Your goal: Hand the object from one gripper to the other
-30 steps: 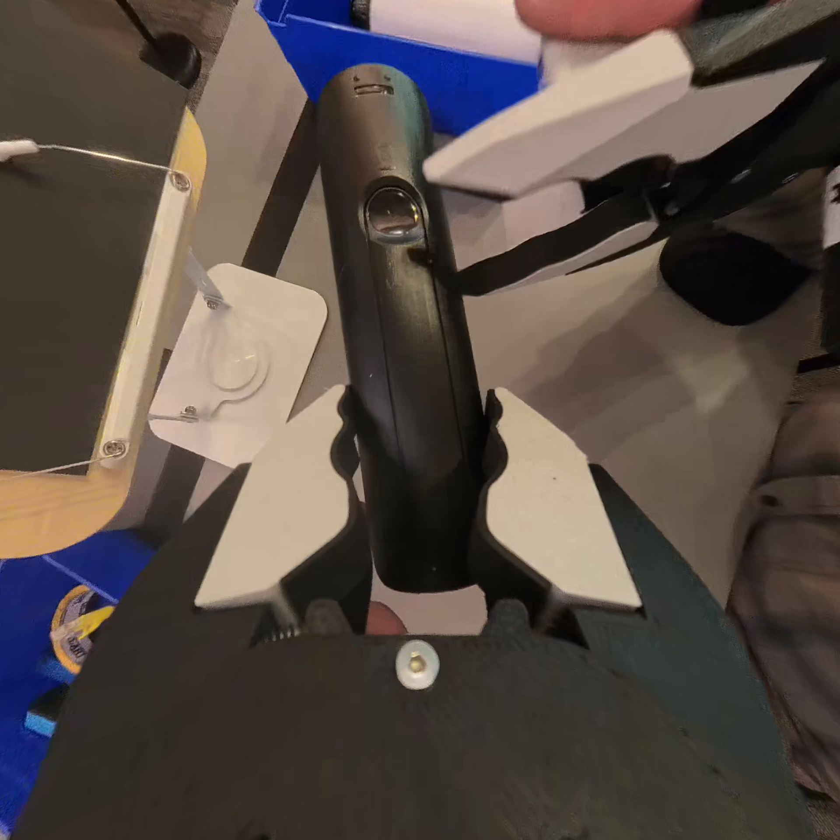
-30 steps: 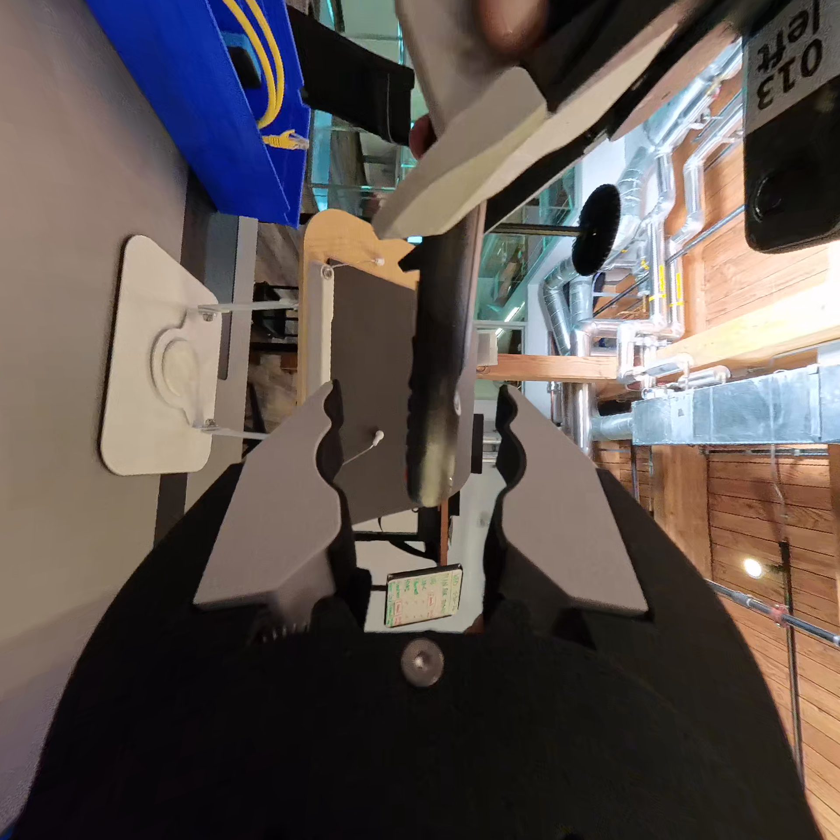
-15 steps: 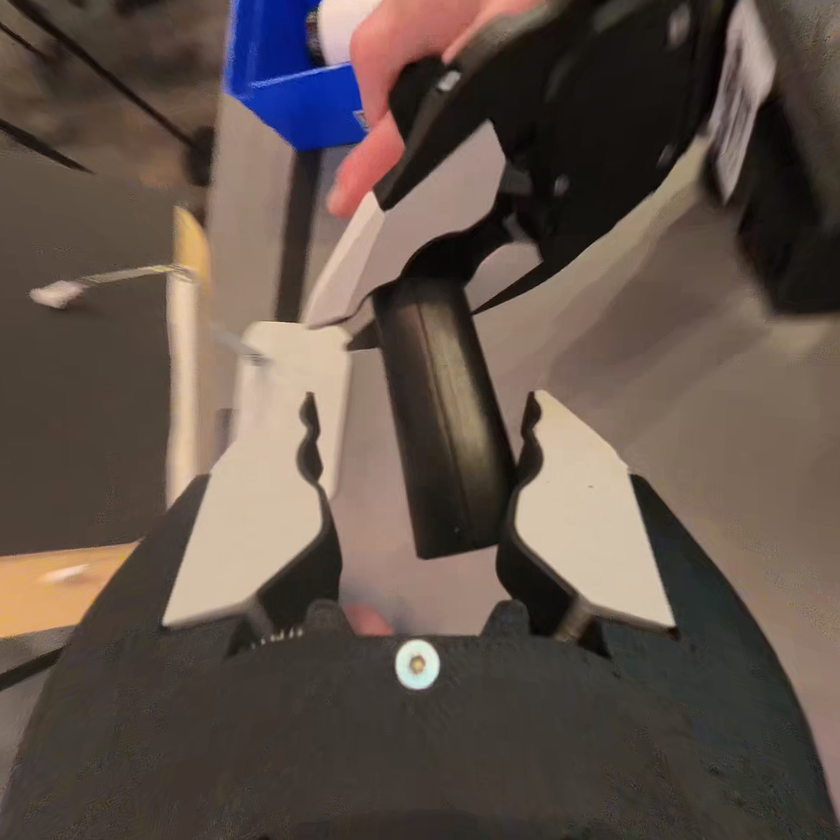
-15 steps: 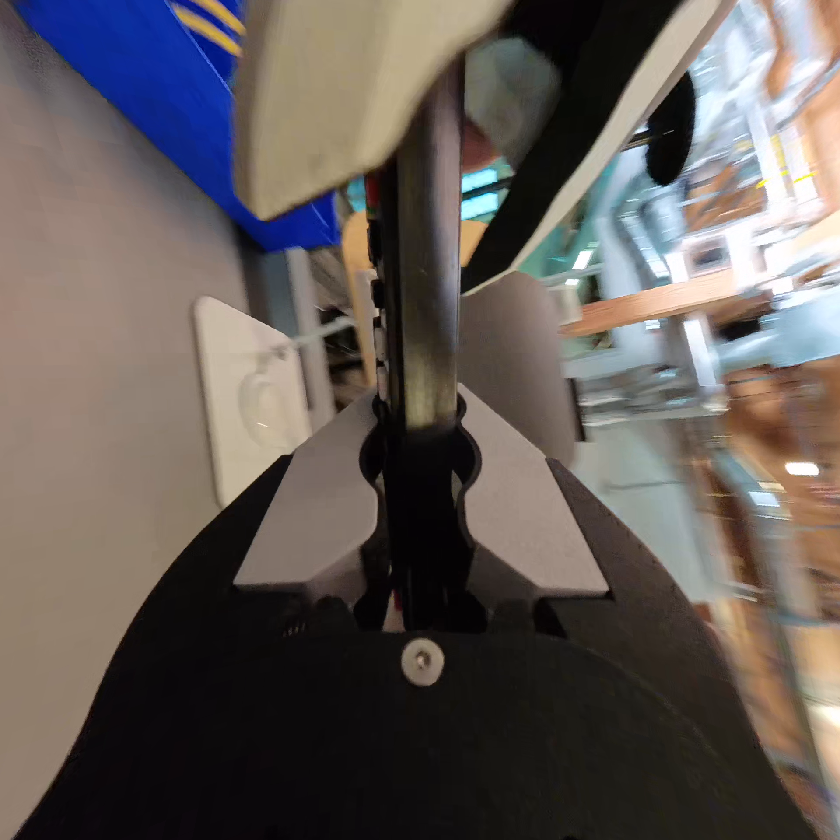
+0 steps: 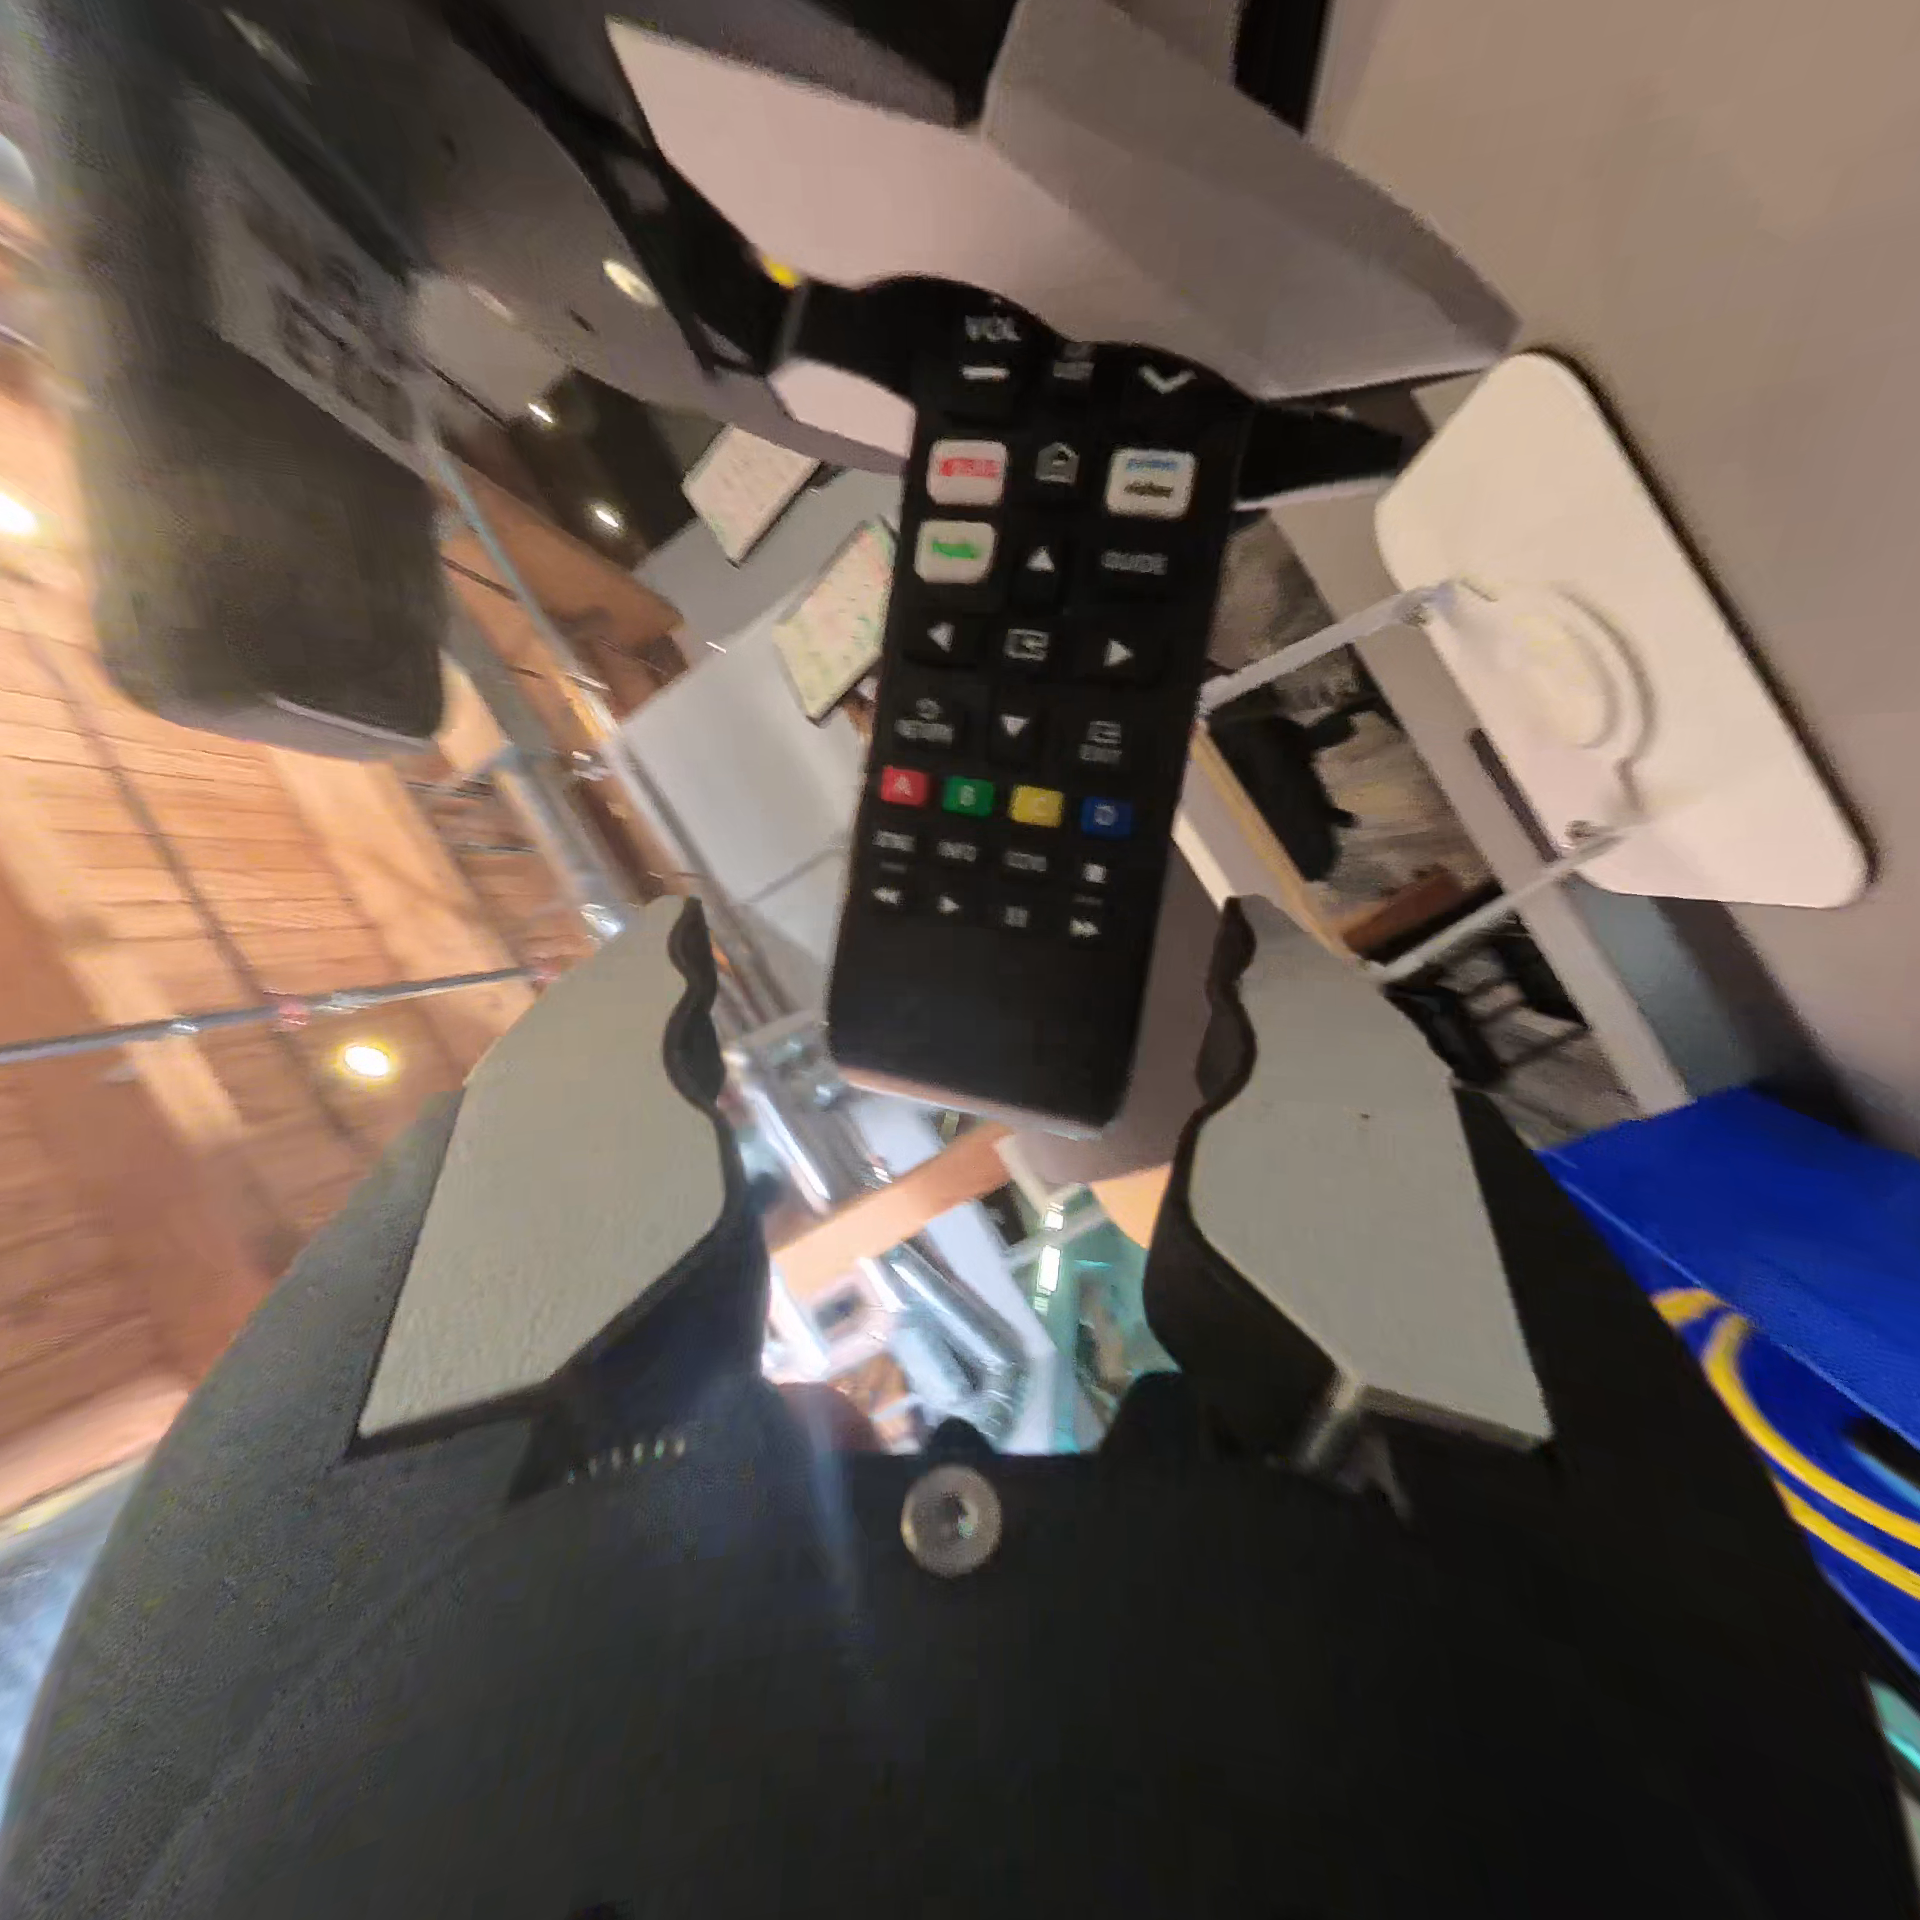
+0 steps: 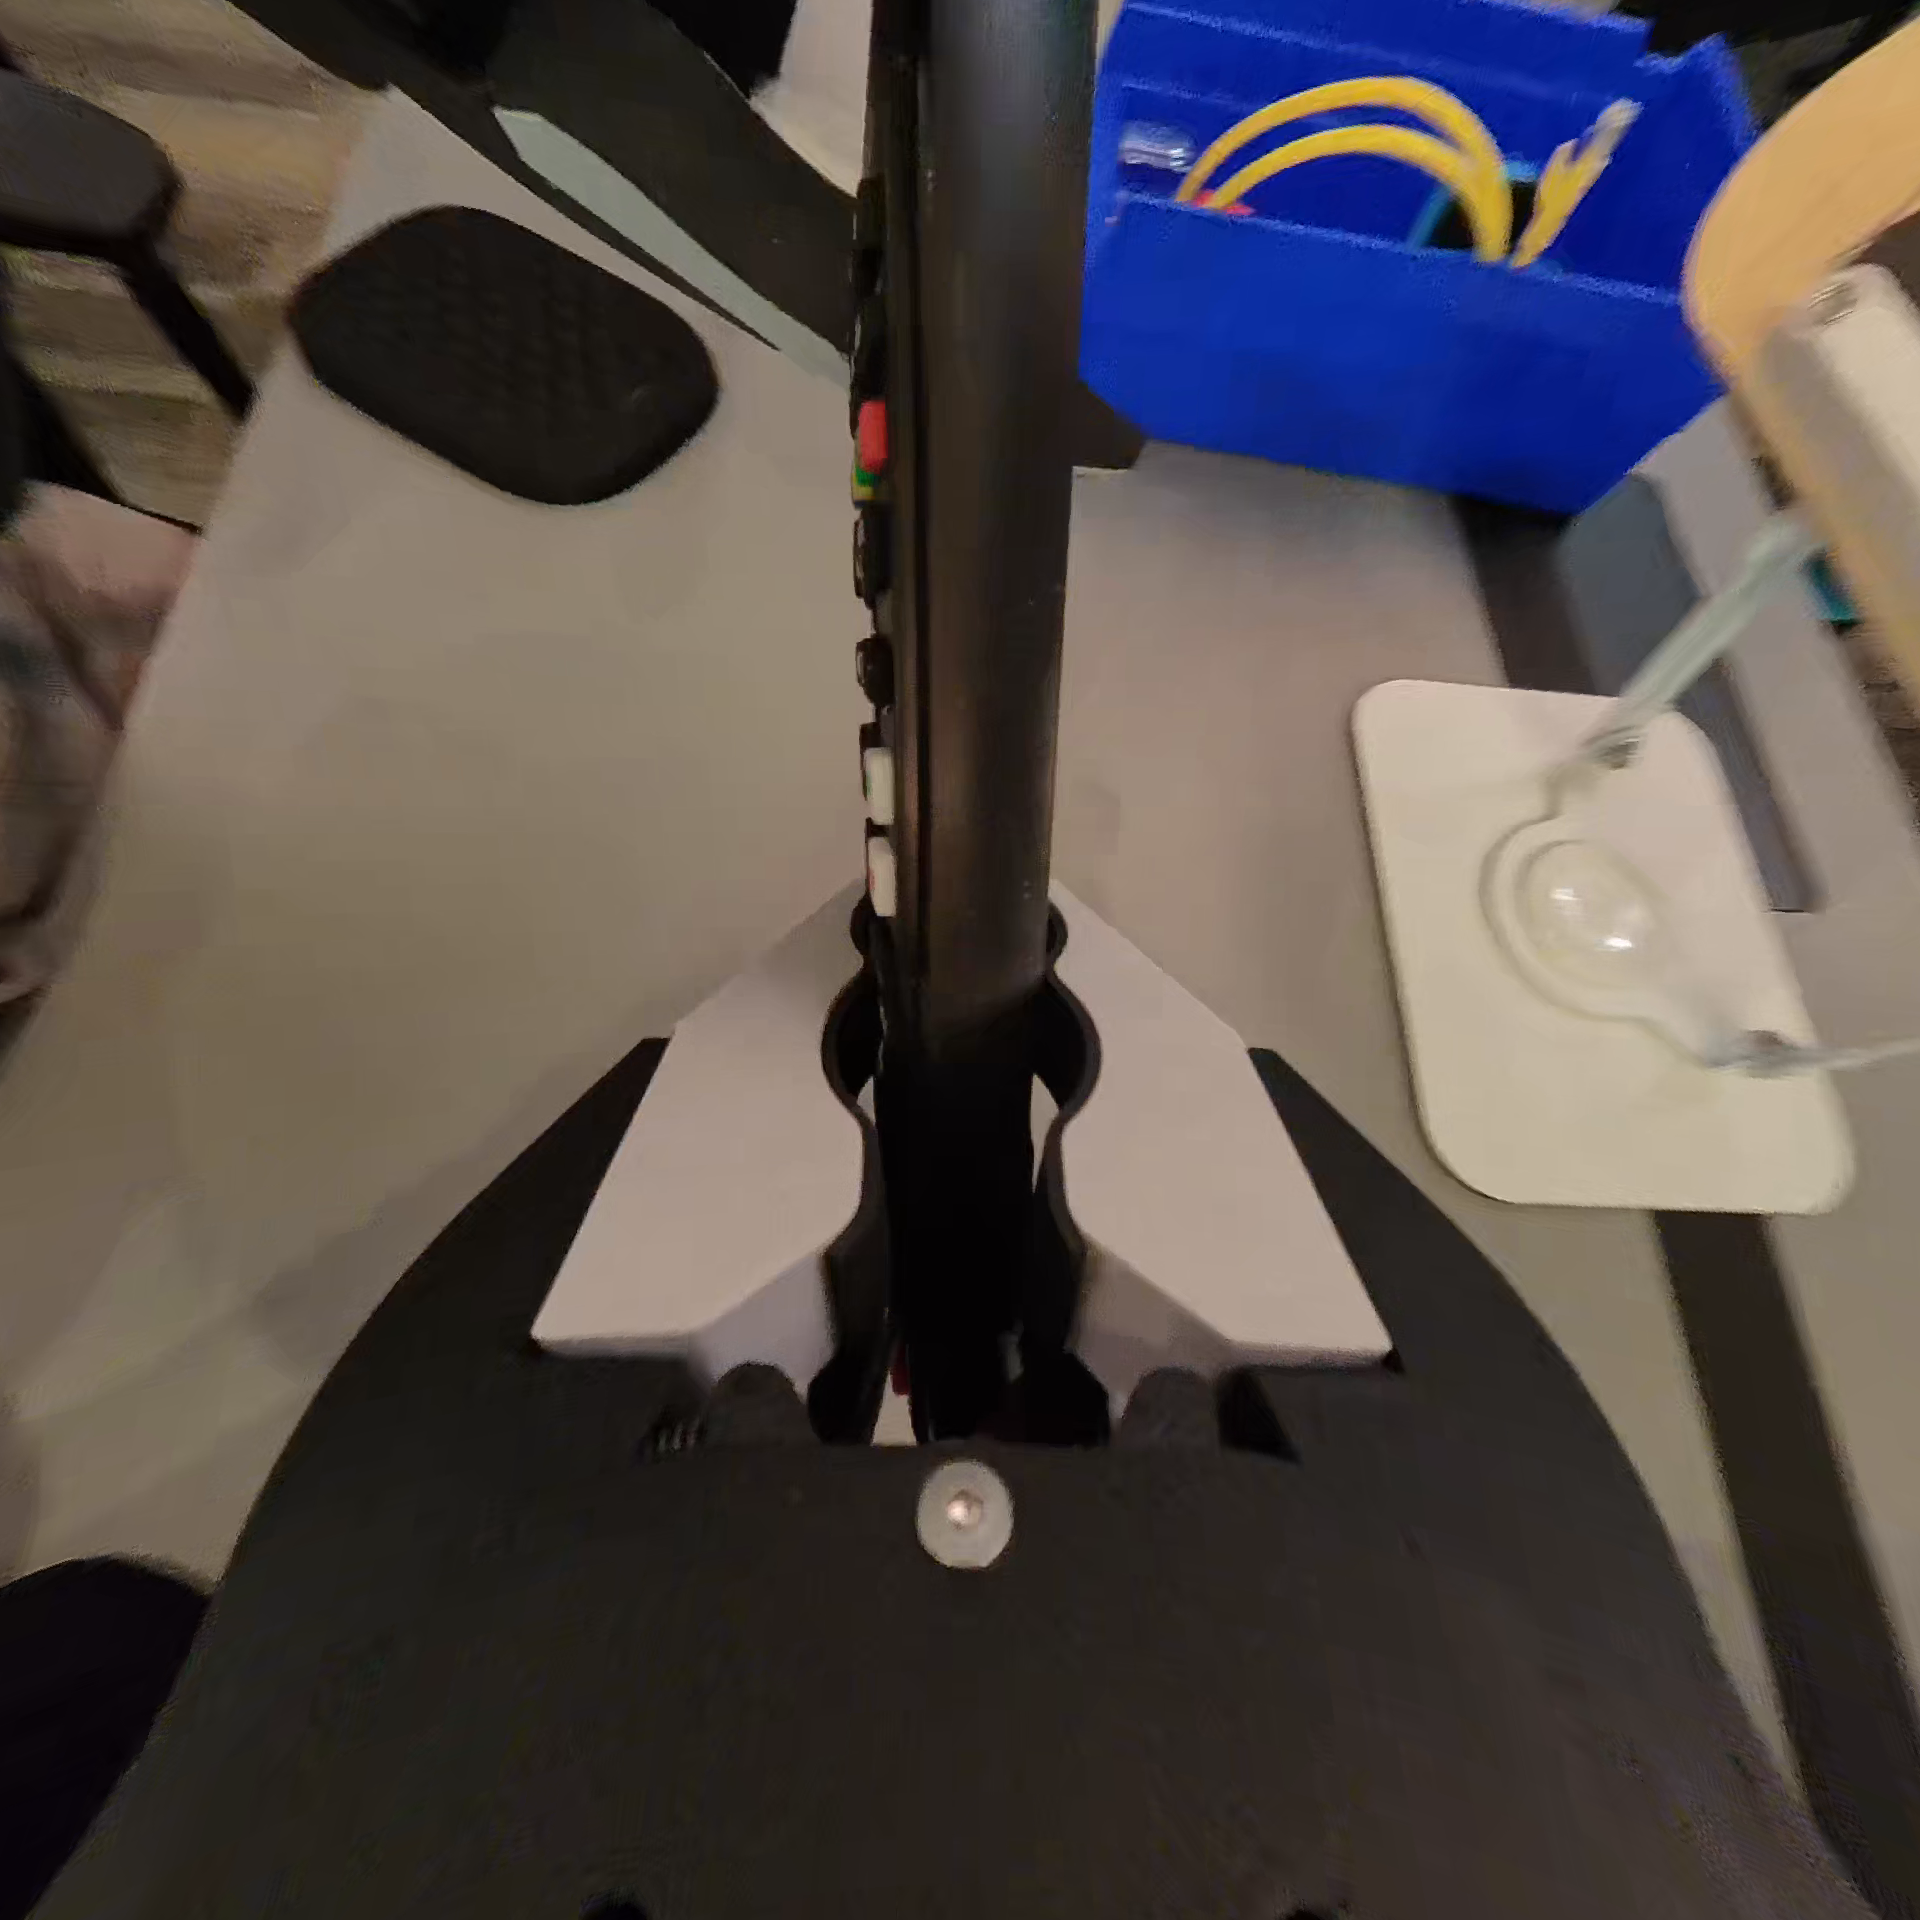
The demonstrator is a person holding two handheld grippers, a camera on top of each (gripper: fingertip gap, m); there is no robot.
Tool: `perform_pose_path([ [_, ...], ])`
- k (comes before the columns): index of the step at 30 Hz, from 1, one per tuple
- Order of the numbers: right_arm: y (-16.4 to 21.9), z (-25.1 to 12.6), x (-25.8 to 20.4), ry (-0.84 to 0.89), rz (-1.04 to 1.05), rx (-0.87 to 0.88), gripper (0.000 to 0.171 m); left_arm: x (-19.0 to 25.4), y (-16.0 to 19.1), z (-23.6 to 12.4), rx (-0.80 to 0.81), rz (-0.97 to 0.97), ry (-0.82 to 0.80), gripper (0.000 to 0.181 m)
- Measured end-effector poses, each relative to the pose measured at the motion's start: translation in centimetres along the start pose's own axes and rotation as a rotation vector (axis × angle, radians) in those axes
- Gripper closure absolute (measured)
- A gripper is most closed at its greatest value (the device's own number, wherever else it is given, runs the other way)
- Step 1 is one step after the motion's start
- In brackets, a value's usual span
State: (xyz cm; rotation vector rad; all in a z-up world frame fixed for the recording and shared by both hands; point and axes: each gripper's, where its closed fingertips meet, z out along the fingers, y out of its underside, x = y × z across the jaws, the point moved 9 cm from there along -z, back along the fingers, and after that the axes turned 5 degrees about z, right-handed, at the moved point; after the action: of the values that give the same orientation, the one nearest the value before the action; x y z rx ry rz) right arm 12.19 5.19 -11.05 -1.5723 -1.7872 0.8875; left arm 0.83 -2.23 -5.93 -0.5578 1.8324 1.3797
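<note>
A black remote control (image 5: 1018, 727) with coloured buttons hangs in the air, its button face towards the left wrist view. My right gripper (image 6: 961, 914) is shut on one end of the remote (image 6: 987, 416), which shows edge-on and runs straight away from it. In the left wrist view the right gripper's white fingers (image 5: 1195, 229) clamp the remote's far end. My left gripper (image 5: 956, 914) is open, its jaws wide on either side of the remote's near end without touching it.
A blue bin (image 6: 1382, 343) with yellow cables stands on the grey table (image 6: 468, 831) and also shows in the left wrist view (image 5: 1766, 1247). A white plate with a clear dome (image 6: 1590, 935) lies to the right. A black pad (image 6: 499, 353) lies far left.
My left gripper has opened and let go of the remote. My right gripper has shut on its other end. Both views have swung round, and the remote's button face now shows.
</note>
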Motion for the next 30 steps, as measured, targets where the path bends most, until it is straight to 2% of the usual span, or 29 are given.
perform_pose_path([
  [2, 0.6, 0.8, 0.4, -0.052, 0.056, -0.004, 0.152, 0.2, -0.6, 0.1, 0.015, 0.047, -0.035, 0.092],
  [5, 1.1, 1.7, 0.5, -0.13, 0.115, -0.004, 0.152, 1.0, -1.5, 0.6, 0.019, 0.088, 0.017, 0.099],
  [9, 1.2, 2.2, 0.1, -0.203, 0.132, 0.008, 0.151, 2.5, -2.1, 1.4, -0.013, 0.123, 0.067, 0.13],
  [15, 1.5, 2.7, 0.1, -0.222, 0.143, -0.019, 0.15, 3.0, -2.3, 1.8, -0.016, 0.114, 0.113, 0.13],
  [18, 1.5, 2.7, 0.0, -0.209, 0.129, -0.038, 0.151, 2.7, -2.4, 1.9, -0.034, 0.088, 0.109, 0.123],
  [21, 1.2, 3.0, -0.1, -0.169, 0.132, -0.054, 0.151, 3.0, -2.0, 2.4, -0.091, 0.091, 0.206, 0.115],
  [30, 0.8, 3.2, 0.3, -0.097, 0.123, -0.044, 0.148, 3.3, -1.4, 3.1, -0.142, 0.101, 0.222, 0.119],
])
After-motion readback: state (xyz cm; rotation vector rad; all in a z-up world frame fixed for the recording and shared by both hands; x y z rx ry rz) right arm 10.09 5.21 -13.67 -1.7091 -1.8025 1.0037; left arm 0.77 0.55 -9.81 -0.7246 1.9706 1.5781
